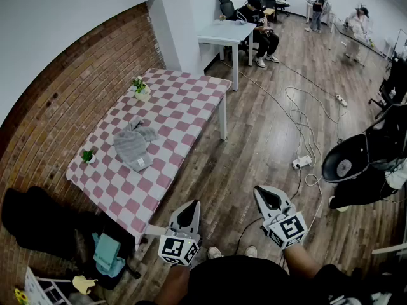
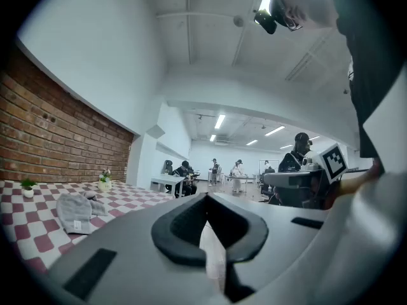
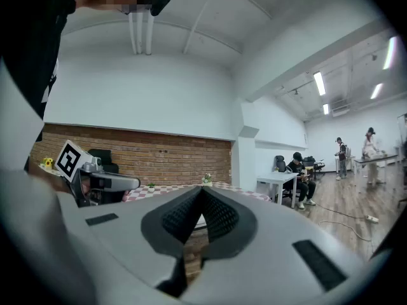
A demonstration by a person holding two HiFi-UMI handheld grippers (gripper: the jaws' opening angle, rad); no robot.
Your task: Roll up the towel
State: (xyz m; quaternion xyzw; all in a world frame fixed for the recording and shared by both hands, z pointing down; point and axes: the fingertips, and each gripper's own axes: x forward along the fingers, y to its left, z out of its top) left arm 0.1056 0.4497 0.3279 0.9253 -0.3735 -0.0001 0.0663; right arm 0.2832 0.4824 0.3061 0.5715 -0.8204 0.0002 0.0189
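The wood floor fills most of the head view, with loose cables trailing across its right half. At left centre, against the brick wall, stands the long table under a pink-and-white check cloth. The grey towel lies crumpled near the middle of it, unrolled, so the task looks not yet begun. Two small potted plants, one at the far end and one by the wall edge, sit well apart from the towel, which probably leaves room for rolling. At the bottom of the frame the person holds both tools level in front of the body, well short of the table. The left gripper and the right gripper each have their jaws pressed together on nothing, likely a carrying posture until the person steps nearer. From the left gripper view the towel shows low at the left edge, on the checks.
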